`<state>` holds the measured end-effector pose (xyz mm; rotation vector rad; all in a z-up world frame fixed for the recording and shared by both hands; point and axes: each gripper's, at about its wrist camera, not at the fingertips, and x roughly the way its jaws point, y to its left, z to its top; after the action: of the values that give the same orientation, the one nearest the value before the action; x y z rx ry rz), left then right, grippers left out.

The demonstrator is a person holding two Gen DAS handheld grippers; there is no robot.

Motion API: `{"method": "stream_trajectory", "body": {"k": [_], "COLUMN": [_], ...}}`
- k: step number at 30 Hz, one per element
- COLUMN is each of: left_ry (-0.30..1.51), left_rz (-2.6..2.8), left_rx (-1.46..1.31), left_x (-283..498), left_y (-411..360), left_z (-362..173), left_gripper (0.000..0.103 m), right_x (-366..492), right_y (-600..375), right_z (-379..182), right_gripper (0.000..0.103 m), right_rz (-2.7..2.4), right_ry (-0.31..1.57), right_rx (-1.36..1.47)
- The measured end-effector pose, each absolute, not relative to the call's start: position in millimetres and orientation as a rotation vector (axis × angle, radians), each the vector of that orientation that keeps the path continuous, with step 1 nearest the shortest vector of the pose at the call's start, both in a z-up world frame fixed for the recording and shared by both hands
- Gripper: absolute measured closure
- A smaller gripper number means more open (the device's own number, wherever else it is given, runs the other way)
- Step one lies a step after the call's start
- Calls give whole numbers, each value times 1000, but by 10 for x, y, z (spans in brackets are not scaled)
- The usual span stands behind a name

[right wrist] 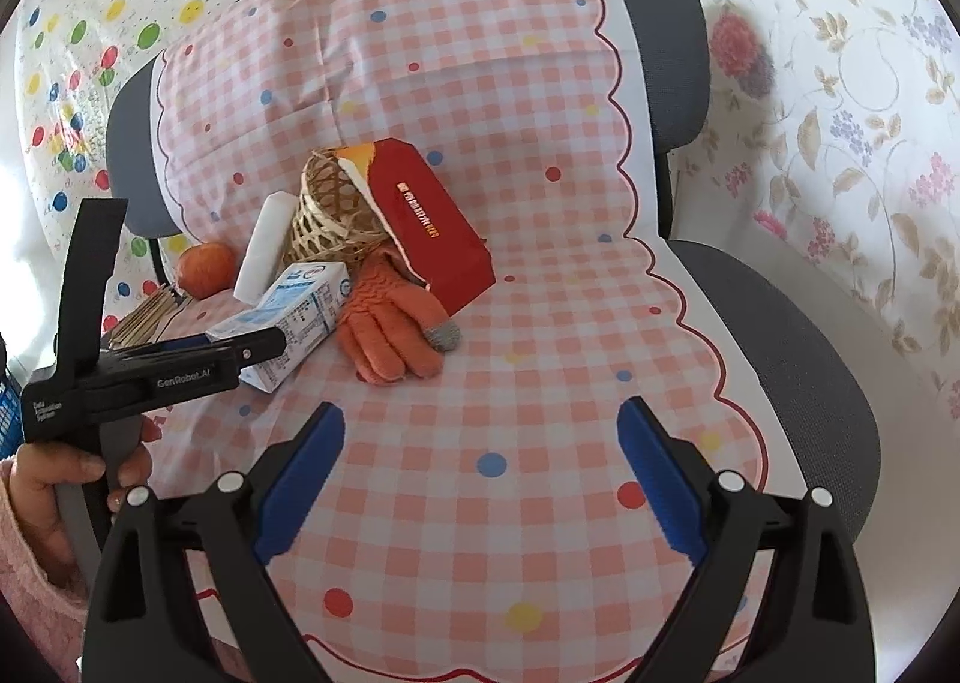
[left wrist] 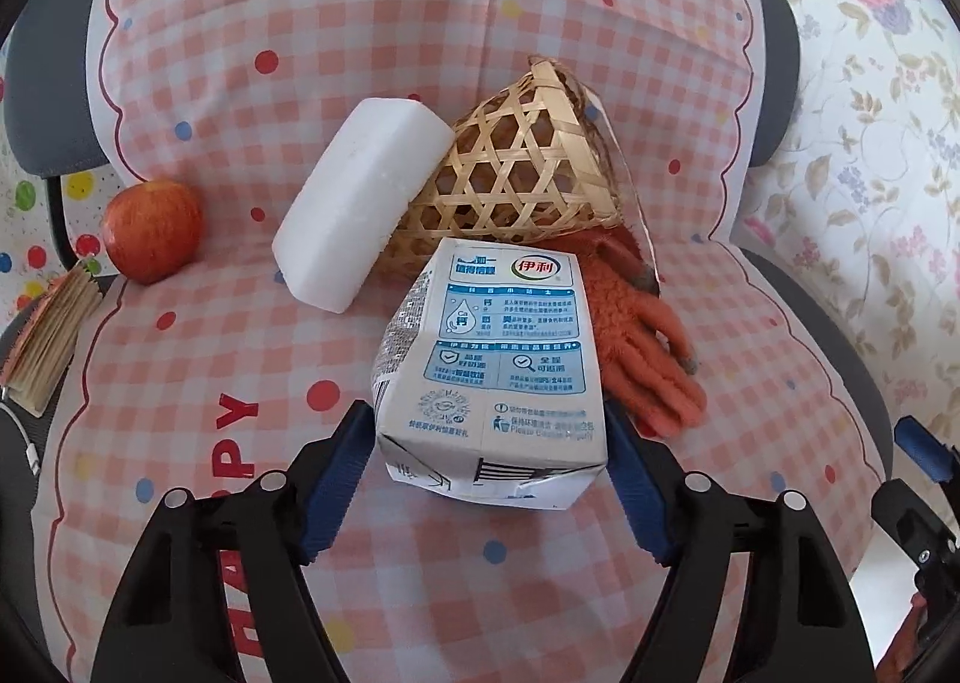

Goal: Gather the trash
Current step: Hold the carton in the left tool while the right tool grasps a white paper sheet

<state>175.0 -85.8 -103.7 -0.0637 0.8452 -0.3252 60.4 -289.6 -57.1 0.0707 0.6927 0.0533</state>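
A blue-and-white milk carton (left wrist: 492, 359) lies on its side on the pink checked cloth (left wrist: 480, 581), its bottom end toward the left wrist camera. My left gripper (left wrist: 489, 419) straddles that near end, and both blue pads touch its sides. From the right wrist view the same carton (right wrist: 300, 311) shows with one left finger along it. My right gripper (right wrist: 480, 443) hangs open over bare cloth in front of the pile, nothing between its pads. A red cardboard box (right wrist: 432, 221) leans against the tipped bamboo basket (right wrist: 324, 221).
An orange glove (left wrist: 642, 347) lies partly under the carton's right side. A white block (left wrist: 360, 203) leans on the basket (left wrist: 522, 167), with an apple (left wrist: 153, 230) and a stack of paper (left wrist: 48, 335) to the left. All rest on a grey office chair (right wrist: 798, 335). A hand (right wrist: 54, 473) holds the left gripper.
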Motion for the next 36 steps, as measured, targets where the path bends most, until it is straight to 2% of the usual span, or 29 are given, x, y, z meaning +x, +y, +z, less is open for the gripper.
{"method": "stream_trajectory", "body": {"k": [7,9,14,17,23,29,32,36], "left_ry": [774,753,704,679,680,658,654,663], "left_rz": [-286,-270,-227,-199,-194,-201,-205,-207], "left_rx": [-24,-33,-85,-85,-110,-111,-113,-119], "left_x": [1346,1202,1025,987,1036,1157,1200,1235], "left_y": [-595,-474,-193,-87,30,43,54,61], "left_z": [-912,-872,-793,-782,-799,-733,-725,-758], "left_gripper": [31,31,31,31,31,31,31,31], "right_x": [636,698,936,1073,1410,1920,2129,2326], "right_y": [-2699,-2623,-2405,-2300,-2240,-2233,-2191,-2131], "right_z": [-563,-571,-590,-581,-549,-604,-657,-724], "right_gripper": [13,15,37,41,41,63,68,69], "right_rz": [103,129,181,191,146,81,75,55], "right_ry": [693,696,722,725,724,753,761,768], "right_rx": [40,38,16,-10,-55,-130,-178,-247]}}
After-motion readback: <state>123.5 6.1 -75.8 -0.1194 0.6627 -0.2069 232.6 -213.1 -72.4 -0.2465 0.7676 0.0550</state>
